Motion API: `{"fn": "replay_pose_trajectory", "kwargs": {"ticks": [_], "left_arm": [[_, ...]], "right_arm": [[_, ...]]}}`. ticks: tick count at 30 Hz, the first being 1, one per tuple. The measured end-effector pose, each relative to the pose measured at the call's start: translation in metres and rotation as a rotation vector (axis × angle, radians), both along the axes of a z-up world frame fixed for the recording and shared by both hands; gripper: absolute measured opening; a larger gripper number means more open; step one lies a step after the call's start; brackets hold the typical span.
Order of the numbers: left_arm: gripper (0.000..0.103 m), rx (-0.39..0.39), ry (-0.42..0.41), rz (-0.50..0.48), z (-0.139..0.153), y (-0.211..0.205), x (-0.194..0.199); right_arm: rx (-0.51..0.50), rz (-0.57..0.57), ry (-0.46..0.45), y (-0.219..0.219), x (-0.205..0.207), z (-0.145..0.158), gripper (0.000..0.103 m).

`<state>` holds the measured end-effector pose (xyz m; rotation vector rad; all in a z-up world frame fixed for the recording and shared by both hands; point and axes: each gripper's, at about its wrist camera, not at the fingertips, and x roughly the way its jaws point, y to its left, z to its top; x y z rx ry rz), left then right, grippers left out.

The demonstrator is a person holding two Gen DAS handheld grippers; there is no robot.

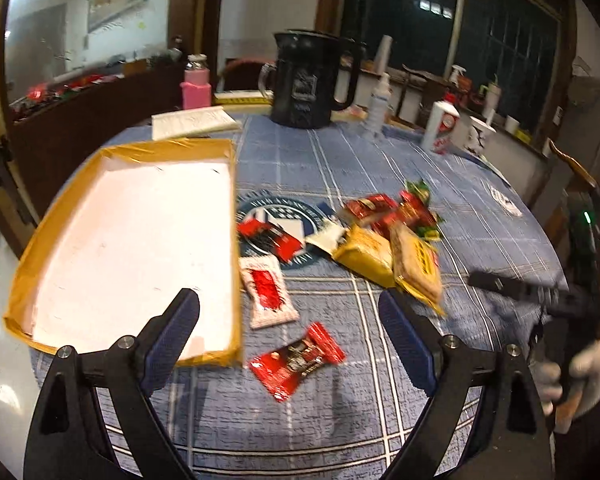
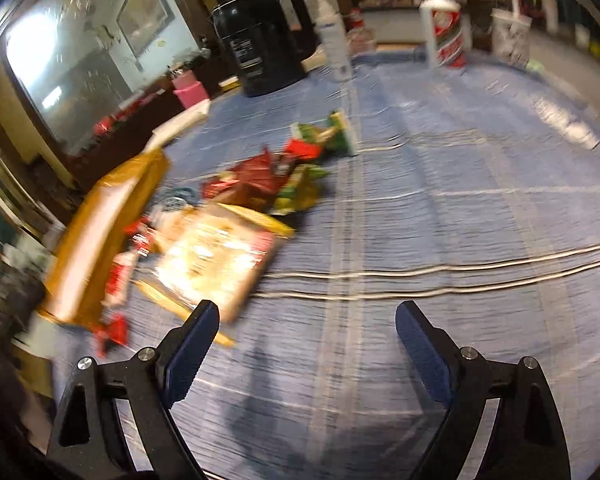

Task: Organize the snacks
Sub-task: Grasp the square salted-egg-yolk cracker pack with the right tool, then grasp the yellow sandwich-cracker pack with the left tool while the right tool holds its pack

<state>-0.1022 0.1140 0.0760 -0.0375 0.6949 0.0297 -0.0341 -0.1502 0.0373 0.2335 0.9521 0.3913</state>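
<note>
A shallow yellow-rimmed tray (image 1: 228, 208) with a white floor lies on the blue checked tablecloth (image 1: 340, 160) at the left, with nothing in it. Snack packets lie right of it: a red chocolate bar (image 1: 298, 360), a white-and-red packet (image 1: 266, 292), a red-and-black packet (image 1: 270, 238), two yellow packets (image 1: 388, 260) and a red-and-green pile (image 1: 404, 208). My left gripper (image 1: 290, 312) hangs open above the chocolate bar, holding nothing. In the blurred right wrist view my right gripper (image 2: 306, 316) is open over bare cloth, right of the yellow packets (image 2: 216, 256) and the tray (image 2: 84, 248).
A black kettle (image 1: 312, 80), a pink bottle (image 1: 196, 80), a white notebook (image 1: 196, 122), a spray bottle (image 1: 380, 100) and a white-and-red bottle (image 1: 444, 124) stand along the table's far side. A gloved hand (image 1: 568, 376) holds the other gripper at the right edge.
</note>
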Motion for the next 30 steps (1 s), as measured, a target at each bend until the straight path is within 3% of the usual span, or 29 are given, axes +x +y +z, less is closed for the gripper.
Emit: {"fn": "replay_pose_trajectory", "kwargs": {"ticks": [3,13,16,20,30], "left_arm": [[0.092,-0.015,-0.007,-0.009,0.001,-0.004,-0.002],[0.092,-0.043,0.034,-0.040,0.004,0.002,0.006],[0.092,-0.042,0.046,-0.051,0.003,0.002,0.011],[0.092,-0.044,0.051,-0.067,0.003,0.000,0.017],[0.092,-0.067,0.150,-0.141,-0.013,-0.035,0.063]], "right_arm": [[0.047,-0.013,0.047,0.014,0.015,-0.001,0.092],[-0.077,-0.032,0.130,0.083,0.047,-0.017,0.093],[-0.110,-0.039,0.111,0.092,0.045,-0.017,0.092],[-0.081,-0.032,0.100,0.084,0.040,-0.014,0.071],[-0.019,-0.072,0.085,0.030,0.022,-0.015,0.070]]}}
